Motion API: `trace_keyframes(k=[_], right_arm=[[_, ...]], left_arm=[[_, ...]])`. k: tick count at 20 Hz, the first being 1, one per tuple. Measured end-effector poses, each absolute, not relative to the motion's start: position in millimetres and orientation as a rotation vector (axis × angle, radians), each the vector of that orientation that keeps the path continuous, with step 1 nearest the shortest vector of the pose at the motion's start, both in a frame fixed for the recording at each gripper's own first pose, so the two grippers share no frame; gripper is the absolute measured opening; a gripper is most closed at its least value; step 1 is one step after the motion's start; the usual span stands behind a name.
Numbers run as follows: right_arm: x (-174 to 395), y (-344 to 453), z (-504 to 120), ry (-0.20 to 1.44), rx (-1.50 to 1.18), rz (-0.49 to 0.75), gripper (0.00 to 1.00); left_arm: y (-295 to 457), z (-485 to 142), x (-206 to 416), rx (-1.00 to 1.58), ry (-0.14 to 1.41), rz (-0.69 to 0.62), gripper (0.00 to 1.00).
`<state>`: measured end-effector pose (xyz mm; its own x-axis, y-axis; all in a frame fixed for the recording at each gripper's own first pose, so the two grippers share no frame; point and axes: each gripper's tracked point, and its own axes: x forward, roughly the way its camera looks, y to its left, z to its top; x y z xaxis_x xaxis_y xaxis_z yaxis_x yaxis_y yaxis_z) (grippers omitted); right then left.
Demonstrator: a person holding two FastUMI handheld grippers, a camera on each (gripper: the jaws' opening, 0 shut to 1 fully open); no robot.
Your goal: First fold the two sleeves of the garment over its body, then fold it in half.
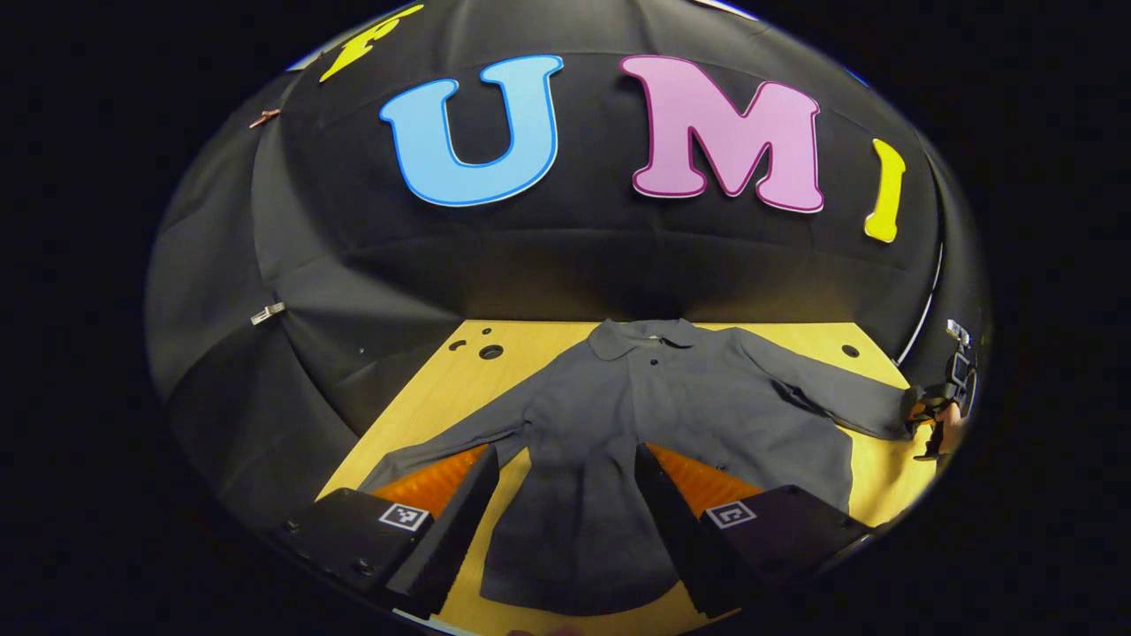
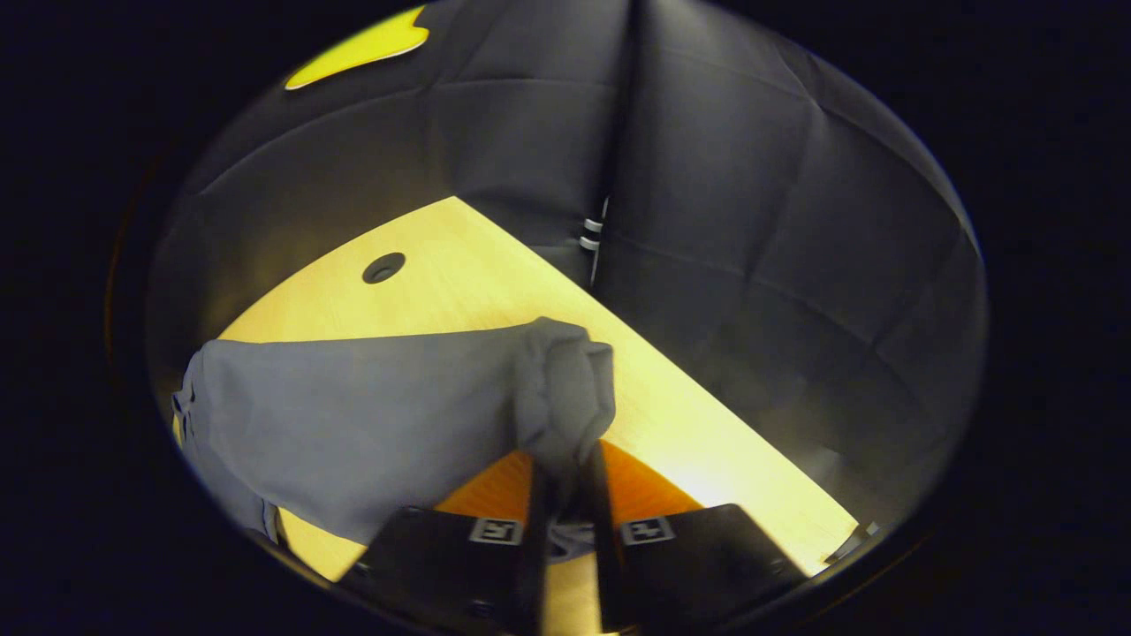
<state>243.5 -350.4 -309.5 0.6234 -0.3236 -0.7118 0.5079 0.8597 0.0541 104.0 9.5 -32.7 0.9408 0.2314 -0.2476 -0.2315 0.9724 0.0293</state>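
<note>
The grey garment lies spread flat, collar away from me, on the wooden surface, both sleeves stretched outward. In the right gripper view my right gripper has its fingers clenched on the bunched cuff of one sleeve. My left gripper hovers over the hem with its fingers spread wide, released, grasping nothing.
</note>
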Motion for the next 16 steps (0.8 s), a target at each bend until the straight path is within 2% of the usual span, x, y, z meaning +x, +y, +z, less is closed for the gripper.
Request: trace_keyframes(k=[1,2,3,4,7,16], right_arm=[[246,-347,-310,0.772,0.256,-0.475,0.19],[247,-345,-308,0.773,0.254,-0.468,0.11],[246,-343,-309,0.784,0.265,-0.467,0.15],[243,-343,-306,0.786,0.272,-0.471,0.08],[243,-339,-281,0.742,0.259,-0.472,0.08],[277,-258,-147,0.546,0.145,-0.325,0.08]], left_arm=[[13,-32,103,-0.003,0.251,0.242,0.98],[16,-34,103,-0.008,0.251,0.247,0.98],[19,-33,103,-0.014,0.252,0.252,0.98],[22,-34,102,-0.018,0.252,0.257,0.98],[36,-31,100,-0.011,0.235,0.262,0.98],[78,-45,88,-0.069,0.229,0.28,0.98]])
